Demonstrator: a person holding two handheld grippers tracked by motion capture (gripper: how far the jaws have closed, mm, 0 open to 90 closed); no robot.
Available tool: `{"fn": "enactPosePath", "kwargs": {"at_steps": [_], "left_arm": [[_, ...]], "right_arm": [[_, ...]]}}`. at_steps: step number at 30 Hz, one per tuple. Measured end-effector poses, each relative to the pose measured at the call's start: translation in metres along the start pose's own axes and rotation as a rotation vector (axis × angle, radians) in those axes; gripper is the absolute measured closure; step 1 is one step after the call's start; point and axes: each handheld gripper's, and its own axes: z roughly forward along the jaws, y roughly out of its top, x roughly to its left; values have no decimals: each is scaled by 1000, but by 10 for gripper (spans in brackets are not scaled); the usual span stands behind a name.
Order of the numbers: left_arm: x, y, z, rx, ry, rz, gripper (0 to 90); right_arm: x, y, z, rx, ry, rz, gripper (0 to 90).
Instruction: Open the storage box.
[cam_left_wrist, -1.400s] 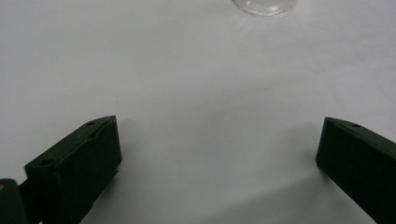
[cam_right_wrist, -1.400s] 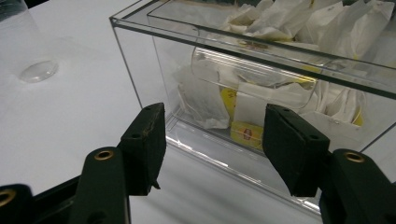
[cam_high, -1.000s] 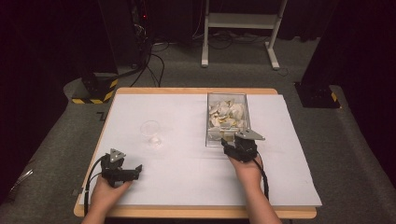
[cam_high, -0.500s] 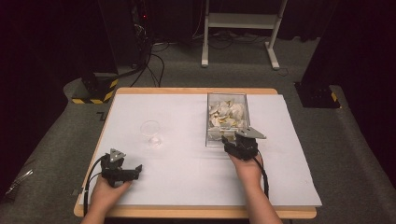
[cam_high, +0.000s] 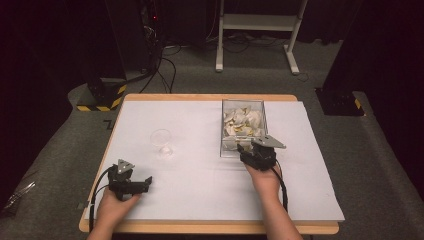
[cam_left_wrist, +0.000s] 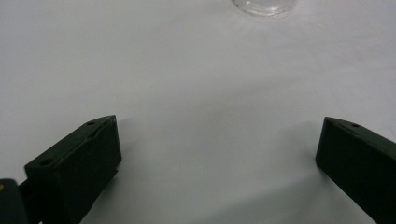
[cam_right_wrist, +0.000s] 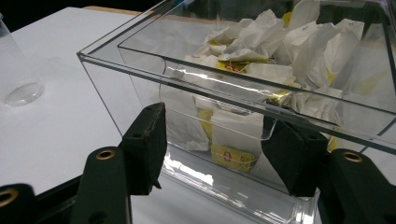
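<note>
A clear plastic bin (cam_high: 223, 127) stands right of the table's middle, filled with several white and yellow paper packets (cam_high: 243, 122). My right gripper (cam_high: 244, 149) sits at the bin's near end, low on the table. In the right gripper view its jaws stand open (cam_right_wrist: 215, 122) just in front of the bin's near wall (cam_right_wrist: 187, 71), with nothing pressed between them; the packets (cam_right_wrist: 280, 51) lie behind the wall. My left gripper (cam_high: 146, 181) rests at the front left, jaws open (cam_left_wrist: 217, 140) over bare white sheet. An empty clear glass (cam_high: 161, 142) stands between the two grippers, farther back.
A white sheet (cam_high: 200, 180) covers the wooden table. The base of the glass (cam_left_wrist: 264, 5) shows at the top of the left gripper view, and the glass (cam_right_wrist: 17, 77) appears at the left of the right gripper view. Beyond the table are dark stands and cables (cam_high: 165, 65).
</note>
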Motion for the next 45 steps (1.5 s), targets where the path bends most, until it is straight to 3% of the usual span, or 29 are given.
{"fn": "enactPosePath", "kwargs": {"at_steps": [45], "left_arm": [[0, 0, 0, 0, 3, 3, 4]], "right_arm": [[8, -9, -14, 1, 4, -8, 415]]}}
